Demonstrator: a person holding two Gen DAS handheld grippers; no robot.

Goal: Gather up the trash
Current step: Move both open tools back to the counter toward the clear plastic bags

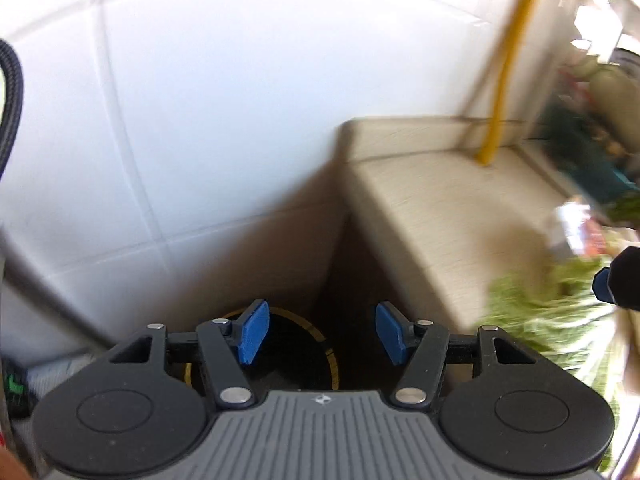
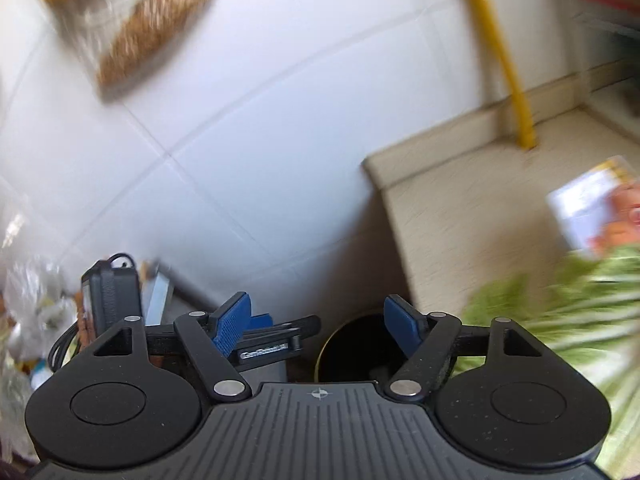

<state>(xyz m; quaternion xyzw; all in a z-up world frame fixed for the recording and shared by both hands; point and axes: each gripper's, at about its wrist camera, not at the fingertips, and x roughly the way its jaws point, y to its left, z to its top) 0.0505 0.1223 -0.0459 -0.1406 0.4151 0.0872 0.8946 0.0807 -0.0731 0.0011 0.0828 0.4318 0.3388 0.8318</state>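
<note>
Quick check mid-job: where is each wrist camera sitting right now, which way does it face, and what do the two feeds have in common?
Left wrist: rides the left hand-held gripper, jaws open and empty, angled down at the dark bin in the tiled corner; the other gripper's tip shows at right.
Right wrist: rides the right hand-held gripper, jaws open and empty, angled down at the same bin; the left gripper crosses in front at lower left.
Shared: bin, beige counter, yellow pole, leafy greens.

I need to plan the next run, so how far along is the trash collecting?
Done: cannot confirm; the dark bin interior shows no visible contents. In hand: nothing; the left gripper and right gripper are both open and empty above the bin. Left: leafy greens and a printed packet lie on the beige counter.
</note>
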